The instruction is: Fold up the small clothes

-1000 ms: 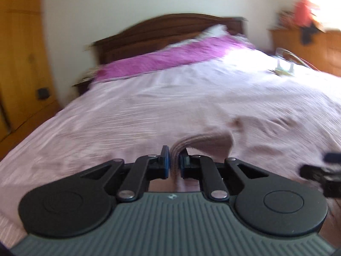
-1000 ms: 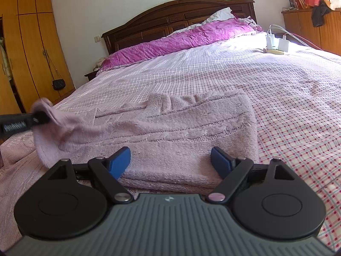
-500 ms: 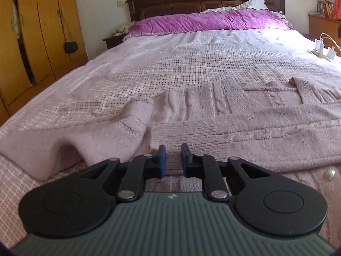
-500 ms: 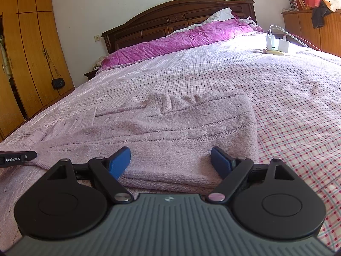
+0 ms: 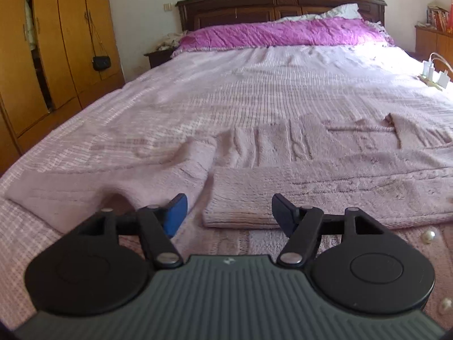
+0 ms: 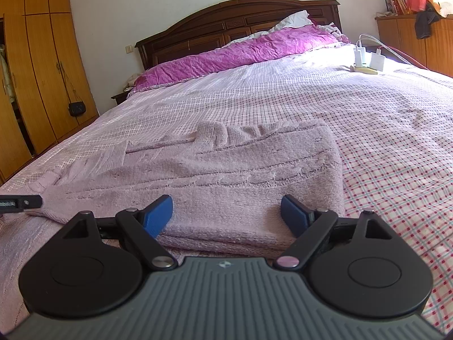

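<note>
1. My left gripper (image 5: 229,211) has its jaws apart, empty, at the folded sleeve cuff.
2. My right gripper (image 6: 226,215) is spread wide too.
3. The pink sweater (image 6: 226,175) lies near the bed's (image 6: 382,141) foot edge.

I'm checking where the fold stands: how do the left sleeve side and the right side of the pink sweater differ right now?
The left sleeve of the sweater lies spread out sideways, one layer, with a raised hump near the left claw. The right side is doubled over into a straight, stacked edge by the right claw. Both lie on the bedspread, and neither is gripped: both claws are open.
</note>
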Demonstrator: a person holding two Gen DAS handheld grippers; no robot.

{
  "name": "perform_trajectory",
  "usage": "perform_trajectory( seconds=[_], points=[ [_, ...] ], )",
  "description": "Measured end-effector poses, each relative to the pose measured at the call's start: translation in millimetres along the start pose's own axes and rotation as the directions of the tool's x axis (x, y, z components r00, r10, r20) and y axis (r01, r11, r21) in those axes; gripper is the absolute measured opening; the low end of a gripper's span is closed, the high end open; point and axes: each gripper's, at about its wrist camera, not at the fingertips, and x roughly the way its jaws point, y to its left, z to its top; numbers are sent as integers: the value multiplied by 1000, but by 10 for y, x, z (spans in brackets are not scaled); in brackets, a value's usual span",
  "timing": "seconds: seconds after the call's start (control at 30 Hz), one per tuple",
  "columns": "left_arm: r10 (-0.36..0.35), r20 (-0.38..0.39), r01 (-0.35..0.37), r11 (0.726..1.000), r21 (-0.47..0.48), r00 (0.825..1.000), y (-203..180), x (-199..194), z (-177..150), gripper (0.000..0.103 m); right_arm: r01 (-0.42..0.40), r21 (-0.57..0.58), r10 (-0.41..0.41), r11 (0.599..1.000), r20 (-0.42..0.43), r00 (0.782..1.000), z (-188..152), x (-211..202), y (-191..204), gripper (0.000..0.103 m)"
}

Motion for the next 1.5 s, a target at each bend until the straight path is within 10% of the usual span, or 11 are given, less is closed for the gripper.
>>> perform_trajectory(
  seconds=[0.73, 1.23, 1.5],
  points=[
    [153, -59, -164, 941, -295, 986, 1435, -613, 103, 68, -15, 46, 17, 999, -48, 999, 130, -487, 200, 93],
    [287, -226, -358, 839, -409, 931, 2397, 342, -32, 68, -50, 44, 53, 998, -77, 996, 4, -847, 613, 94],
    [221, -175, -279, 827, -488, 959, 2516, 669, -121, 75, 1, 137, 14, 991, -110, 994, -55, -765, 478, 94]
  ],
)
